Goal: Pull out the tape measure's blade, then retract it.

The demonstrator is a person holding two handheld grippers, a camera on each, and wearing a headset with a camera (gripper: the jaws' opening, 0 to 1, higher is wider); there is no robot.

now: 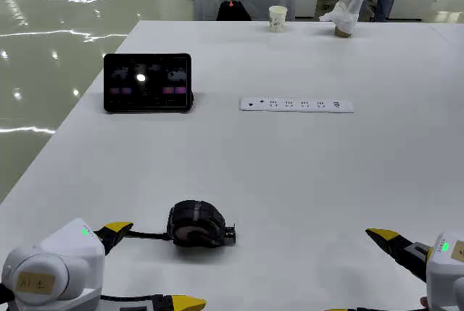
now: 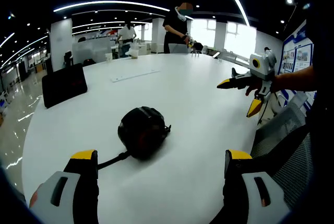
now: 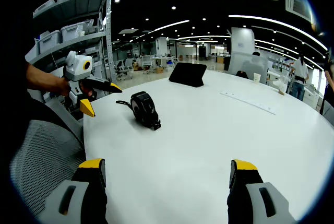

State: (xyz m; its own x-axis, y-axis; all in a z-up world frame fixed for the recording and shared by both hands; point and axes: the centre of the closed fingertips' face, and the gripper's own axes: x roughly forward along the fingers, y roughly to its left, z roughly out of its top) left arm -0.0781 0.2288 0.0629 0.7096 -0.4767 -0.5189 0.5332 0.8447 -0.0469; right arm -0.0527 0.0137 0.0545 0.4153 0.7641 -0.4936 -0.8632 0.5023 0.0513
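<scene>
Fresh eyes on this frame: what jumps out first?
The black tape measure lies near the front edge of the table, blade retracted, just ahead of the open left claw. The right claw is open too, well off to the tape measure's right. Farther back, a dark tablet stands at the left and a white power strip lies mid-table.

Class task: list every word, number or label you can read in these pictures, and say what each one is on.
Sticker on left tool: handwritten, too blurred to read.
Wall posters: too small to read.
Tape measure: no legible marking.
Tablet screen: blurred, nothing readable.
</scene>
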